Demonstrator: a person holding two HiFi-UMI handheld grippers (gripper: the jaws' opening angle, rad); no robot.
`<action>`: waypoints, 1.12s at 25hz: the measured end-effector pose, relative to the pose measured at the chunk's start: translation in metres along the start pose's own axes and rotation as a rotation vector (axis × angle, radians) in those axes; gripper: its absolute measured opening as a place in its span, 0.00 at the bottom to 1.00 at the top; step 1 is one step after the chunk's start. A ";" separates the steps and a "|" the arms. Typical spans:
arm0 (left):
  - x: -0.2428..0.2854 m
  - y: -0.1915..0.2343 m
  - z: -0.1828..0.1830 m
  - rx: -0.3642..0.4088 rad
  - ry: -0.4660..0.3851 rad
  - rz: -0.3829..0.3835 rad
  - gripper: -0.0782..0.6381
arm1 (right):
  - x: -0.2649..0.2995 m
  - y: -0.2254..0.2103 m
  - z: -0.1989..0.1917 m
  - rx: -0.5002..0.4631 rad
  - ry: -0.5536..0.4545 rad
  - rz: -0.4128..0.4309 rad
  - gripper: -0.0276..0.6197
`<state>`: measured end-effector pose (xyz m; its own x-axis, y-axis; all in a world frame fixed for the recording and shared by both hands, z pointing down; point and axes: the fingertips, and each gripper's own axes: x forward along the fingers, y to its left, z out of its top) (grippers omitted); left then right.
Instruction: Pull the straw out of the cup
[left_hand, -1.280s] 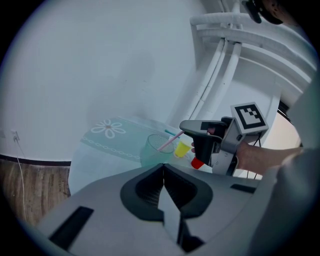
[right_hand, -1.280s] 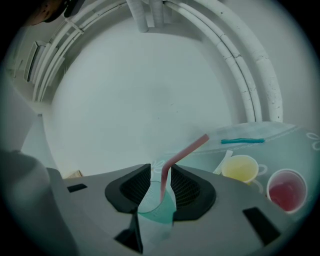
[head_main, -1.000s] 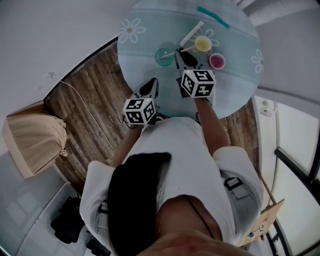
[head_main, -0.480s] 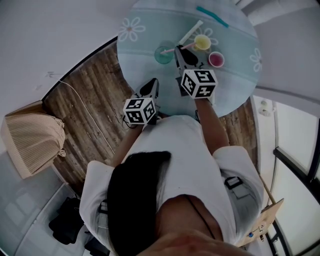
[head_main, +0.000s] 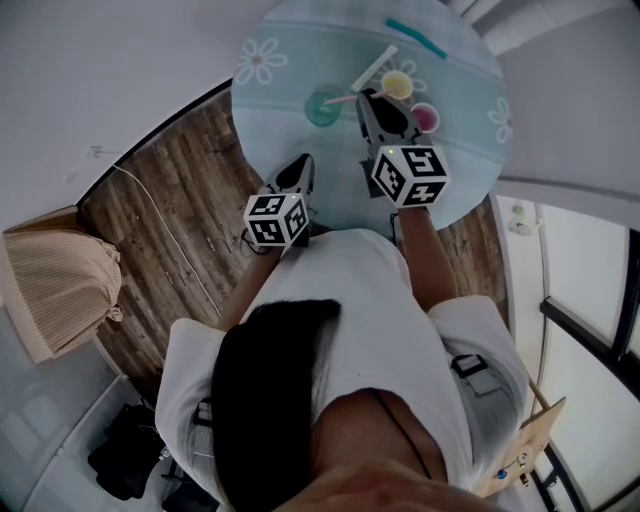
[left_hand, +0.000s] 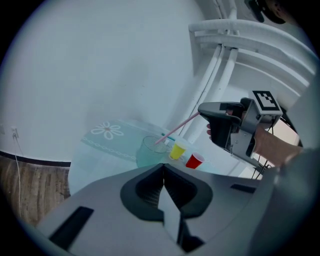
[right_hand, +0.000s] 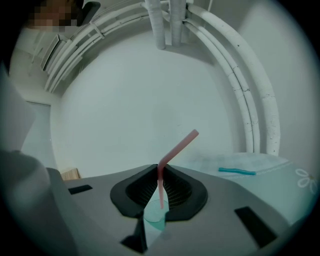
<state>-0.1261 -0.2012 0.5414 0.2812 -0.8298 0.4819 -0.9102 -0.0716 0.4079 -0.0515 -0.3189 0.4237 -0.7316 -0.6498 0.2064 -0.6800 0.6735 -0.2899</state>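
Lifting the pink bendy plastic straw (right_hand: 176, 148) is the step in hand. The right gripper (right_hand: 160, 172) has just been closing its jaws and pinches the straw below its bend, the lower end apparently still at the mouth of the translucent green plastic cup (right_hand: 155, 214) directly beneath the jaws. Next comes, likely, a straight upward pull until the tip clears the rim. The left gripper (left_hand: 164, 172) hangs beside it, jaws together, empty.

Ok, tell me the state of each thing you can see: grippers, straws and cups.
right gripper: shut on the pink straw, jaws just closed tighter.
left gripper: shut, empty.
pink straw: bent, lower end at the green cup's mouth.
green cup: upright.
yellow cup: upright.
red cup: upright.
teal straw: lying flat on the table.
white straw: lying flat.
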 end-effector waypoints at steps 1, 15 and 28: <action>-0.001 -0.002 0.001 0.005 -0.006 -0.003 0.12 | -0.005 0.000 0.002 -0.004 0.002 -0.002 0.13; -0.011 -0.017 -0.005 0.011 -0.023 -0.039 0.12 | -0.075 0.000 -0.013 -0.018 0.129 0.017 0.12; -0.015 -0.027 -0.020 0.017 0.012 -0.069 0.12 | -0.092 0.012 -0.098 0.200 0.480 0.151 0.13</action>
<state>-0.0997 -0.1757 0.5385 0.3470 -0.8158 0.4626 -0.8937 -0.1380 0.4269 0.0034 -0.2166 0.4924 -0.7926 -0.2857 0.5387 -0.5773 0.6362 -0.5119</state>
